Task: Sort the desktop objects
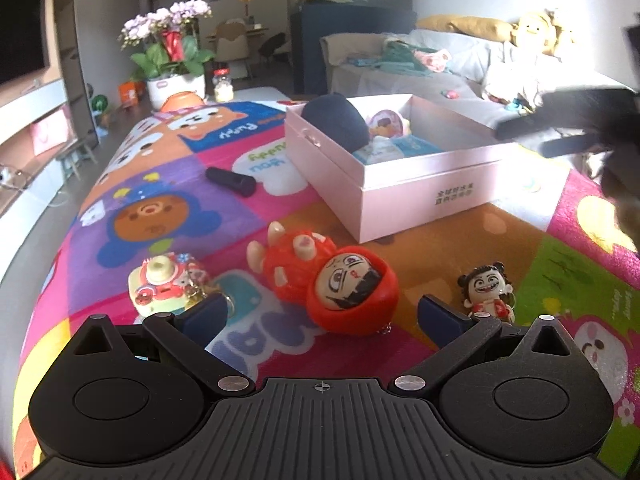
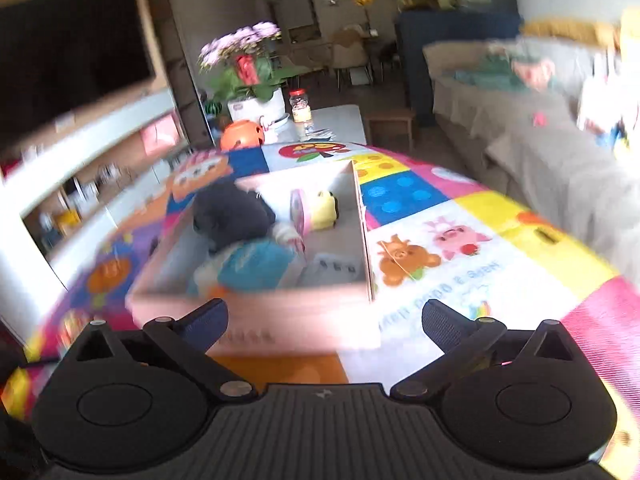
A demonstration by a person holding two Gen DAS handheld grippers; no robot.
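- The left gripper (image 1: 322, 312) has its two fingers spread wide apart, and nothing is held between them.
- Between those fingers, on the colourful play mat (image 1: 168, 184), lies a red doll (image 1: 324, 282) with a painted face (it lies on its side, face up).
- Just left of the red doll sits a small toy camera (image 1: 162, 284) in pink and cream, close to the left finger.
- Just beside the right finger stands a little figure (image 1: 488, 290) with dark hair buns and a big grin.
- Farther back on the mat lies a dark tube-shaped thing (image 1: 231, 181), well apart from the toys in front.
- A pink box (image 1: 420, 196) with no lid stands on the mat behind the red doll, a bit to the right.
- Inside the box are a dark blue round thing (image 1: 336, 122), a round pink thing (image 1: 386, 122) and a light blue pack (image 1: 400, 146).
- The right gripper (image 2: 322, 318) has its fingers spread wide too, with nothing between them.
- It hangs in front of the box's near wall (this view is blurry), and a small yellow toy (image 2: 324, 210) shows inside the box.
- In the left view, a dark blurry shape at the right edge reaches toward the box; I cannot tell what it is.
- Behind the mat stands a pot of pink flowers (image 1: 168, 44), next to a jar (image 1: 223, 85) with a red lid.
- A grey sofa (image 1: 460, 68) stands to the right of the mat.
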